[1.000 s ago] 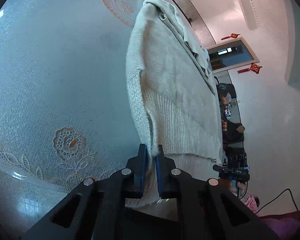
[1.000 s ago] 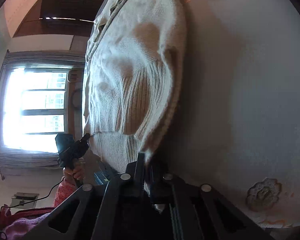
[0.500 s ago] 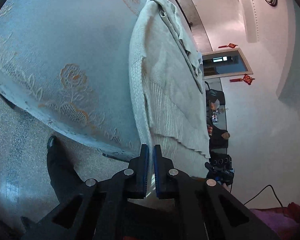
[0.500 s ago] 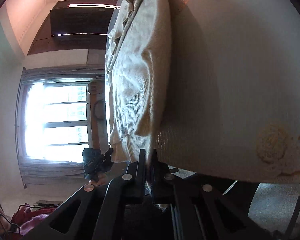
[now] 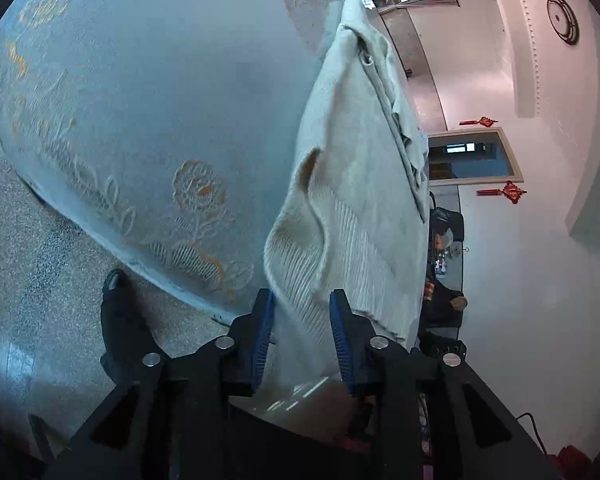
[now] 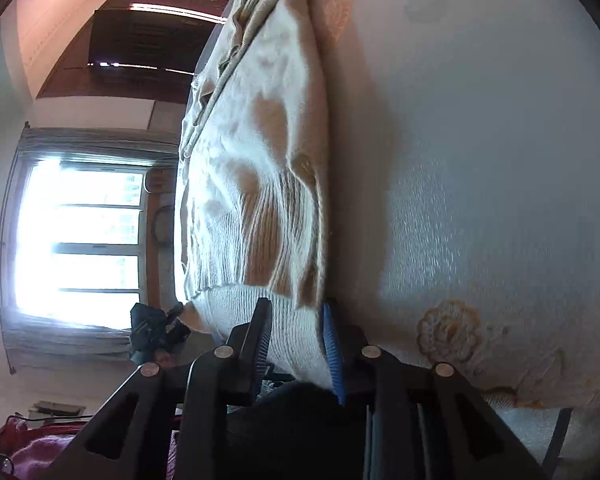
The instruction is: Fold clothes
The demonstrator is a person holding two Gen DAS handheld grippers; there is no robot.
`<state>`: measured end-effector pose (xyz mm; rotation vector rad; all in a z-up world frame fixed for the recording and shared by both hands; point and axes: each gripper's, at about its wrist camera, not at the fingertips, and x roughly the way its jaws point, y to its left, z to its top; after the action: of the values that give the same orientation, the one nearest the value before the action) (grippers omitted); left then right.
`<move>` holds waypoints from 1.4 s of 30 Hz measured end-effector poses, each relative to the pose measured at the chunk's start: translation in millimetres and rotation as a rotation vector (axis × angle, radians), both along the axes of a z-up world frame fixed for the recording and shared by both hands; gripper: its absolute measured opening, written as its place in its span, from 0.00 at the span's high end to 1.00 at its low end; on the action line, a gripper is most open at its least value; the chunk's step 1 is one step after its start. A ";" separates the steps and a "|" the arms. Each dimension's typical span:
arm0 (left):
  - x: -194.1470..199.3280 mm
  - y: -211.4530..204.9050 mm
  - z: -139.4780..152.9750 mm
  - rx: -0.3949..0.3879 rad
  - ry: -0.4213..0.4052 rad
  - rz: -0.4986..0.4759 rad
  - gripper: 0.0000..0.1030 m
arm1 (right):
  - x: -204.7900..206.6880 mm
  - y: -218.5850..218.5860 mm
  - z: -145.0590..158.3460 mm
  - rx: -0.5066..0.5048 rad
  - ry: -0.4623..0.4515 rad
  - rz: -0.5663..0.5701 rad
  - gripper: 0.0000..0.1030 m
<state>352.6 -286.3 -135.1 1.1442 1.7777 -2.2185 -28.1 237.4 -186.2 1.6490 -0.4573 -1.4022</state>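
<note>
A cream knitted sweater (image 5: 356, 184) lies on the table with its ribbed hem at the near table edge. It also shows in the right wrist view (image 6: 260, 184). My left gripper (image 5: 302, 320) is open, its blue pads on either side of the hem's left corner, which droops loose between them. My right gripper (image 6: 296, 328) is open too, with the hem's right corner between its pads.
The table carries a pale lace-patterned cloth (image 5: 148, 112) with orange flowers near its edge, also in the right wrist view (image 6: 480, 160). A black shoe (image 5: 118, 312) stands on the speckled floor below. A bright window (image 6: 80, 236) and pink fabric (image 6: 32, 444) lie to the right gripper's left.
Both grippers were shut on the sweater's hem corners and pulled it toward the table edge. Now both have opened and the hem has dropped free.
</note>
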 end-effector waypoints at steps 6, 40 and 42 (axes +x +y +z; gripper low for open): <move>-28.8 -21.3 12.1 -0.055 -0.020 -0.045 0.30 | -18.2 -17.1 1.3 0.002 -0.007 0.058 0.61; -43.6 9.1 31.2 -0.199 -0.017 -0.155 0.95 | 4.3 16.7 14.5 -0.005 -0.023 -0.036 0.97; -39.8 11.2 32.5 -0.185 -0.010 -0.153 0.96 | 6.6 21.5 14.9 -0.010 -0.035 -0.047 0.97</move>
<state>312.8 -275.1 -102.6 1.2863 1.4883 -2.3973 -21.5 258.9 -171.2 1.6669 -0.5254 -1.4045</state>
